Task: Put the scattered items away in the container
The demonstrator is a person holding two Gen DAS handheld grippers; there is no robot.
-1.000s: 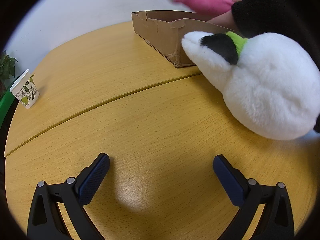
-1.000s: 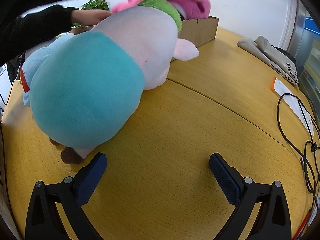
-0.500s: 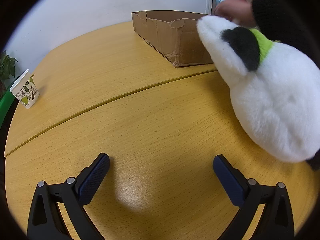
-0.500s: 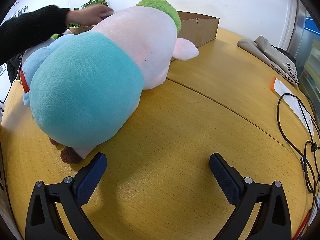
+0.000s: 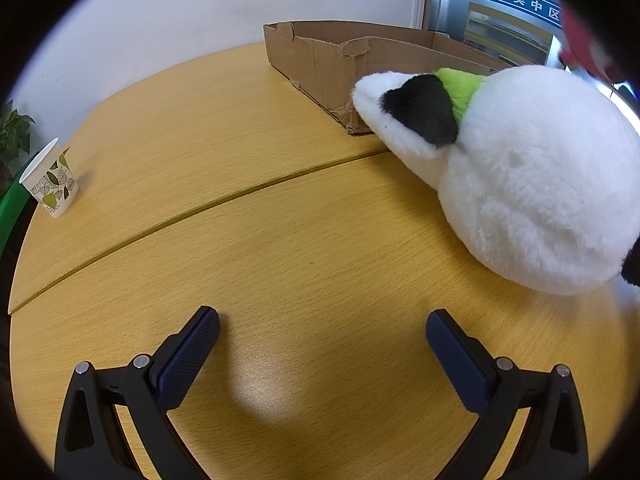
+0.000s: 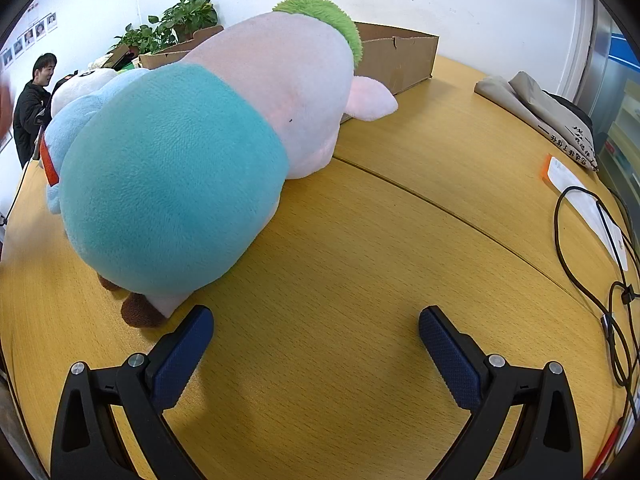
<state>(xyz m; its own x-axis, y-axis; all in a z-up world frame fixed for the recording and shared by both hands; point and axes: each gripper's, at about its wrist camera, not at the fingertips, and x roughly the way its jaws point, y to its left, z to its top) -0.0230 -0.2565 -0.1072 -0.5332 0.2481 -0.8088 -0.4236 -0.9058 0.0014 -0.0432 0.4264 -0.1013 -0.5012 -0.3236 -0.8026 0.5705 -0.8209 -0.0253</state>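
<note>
White panda point(image 5: 532, 184) with black ears at three o'clock; teal-and-pink plush point(image 6: 192, 168) at ten; leaf-patterned cup point(image 5: 50, 180) at nine; brown box point(image 5: 332, 60).

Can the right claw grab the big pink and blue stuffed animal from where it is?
Probably yes. The right claw is open and empty, and the pink and blue stuffed animal lies just ahead to its left on the table, nothing between them.
</note>
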